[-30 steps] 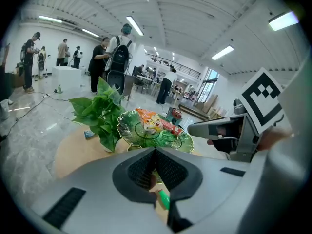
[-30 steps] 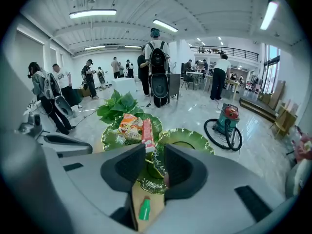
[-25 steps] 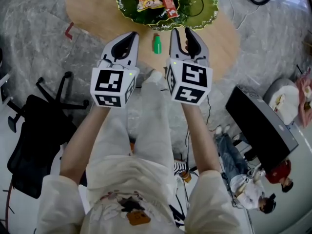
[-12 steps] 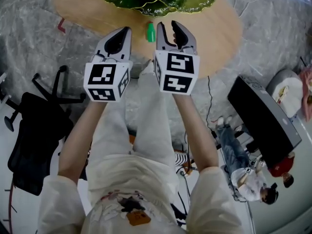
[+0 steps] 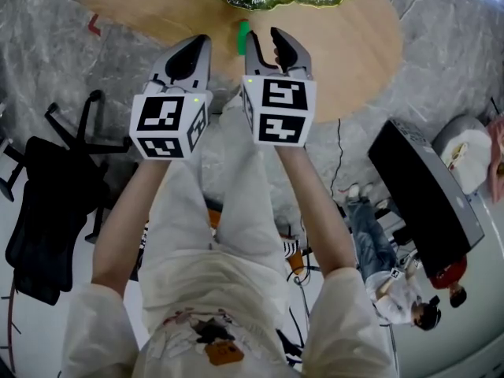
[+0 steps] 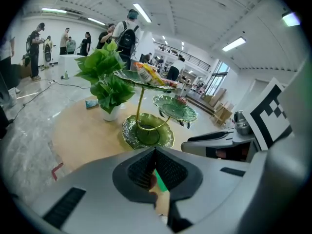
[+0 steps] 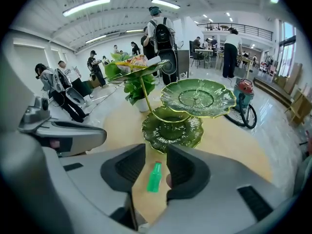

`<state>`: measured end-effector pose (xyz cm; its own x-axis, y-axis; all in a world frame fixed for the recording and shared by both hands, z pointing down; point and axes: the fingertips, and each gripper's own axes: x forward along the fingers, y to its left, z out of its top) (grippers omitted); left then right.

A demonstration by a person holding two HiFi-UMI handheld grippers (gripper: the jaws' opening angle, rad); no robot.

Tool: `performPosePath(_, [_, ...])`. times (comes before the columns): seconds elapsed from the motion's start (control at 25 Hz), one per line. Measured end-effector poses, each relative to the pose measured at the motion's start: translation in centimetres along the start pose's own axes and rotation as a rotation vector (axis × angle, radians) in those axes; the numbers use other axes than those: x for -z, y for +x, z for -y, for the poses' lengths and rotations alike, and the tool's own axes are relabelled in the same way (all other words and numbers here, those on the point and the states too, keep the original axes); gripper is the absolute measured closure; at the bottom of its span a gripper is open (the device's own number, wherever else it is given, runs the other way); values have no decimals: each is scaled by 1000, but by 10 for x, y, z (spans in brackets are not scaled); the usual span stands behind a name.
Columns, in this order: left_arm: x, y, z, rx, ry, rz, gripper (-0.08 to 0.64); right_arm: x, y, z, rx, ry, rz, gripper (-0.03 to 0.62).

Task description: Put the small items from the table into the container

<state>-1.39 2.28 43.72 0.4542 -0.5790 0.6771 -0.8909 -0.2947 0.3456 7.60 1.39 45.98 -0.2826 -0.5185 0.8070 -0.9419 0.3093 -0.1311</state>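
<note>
Both my claws have dropped closer to the table since a second ago, and the green bottle now sits right at my right claw's tips.
Left of the green bottle (image 5: 243,36), my left claw (image 5: 198,47) points down at the wooden table (image 5: 350,50) with its jaws pressed together at the tips and nothing held. Just right of the bottle in the head view is my right claw (image 5: 264,36). Its jaws stand roughly half apart. Looking along them, the bottle rests on the table in the gap between the pads, touched by neither. Beyond the bottle stands the green leaf-dish stand (image 7: 173,130), its lowest dish near the bottle but apart from it.
</note>
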Motion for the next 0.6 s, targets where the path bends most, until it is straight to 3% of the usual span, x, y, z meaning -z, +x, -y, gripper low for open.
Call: performPosePath(0.6, [31, 14, -3, -24, -27, -16, 565, 47, 31, -18, -69, 11, -84, 443])
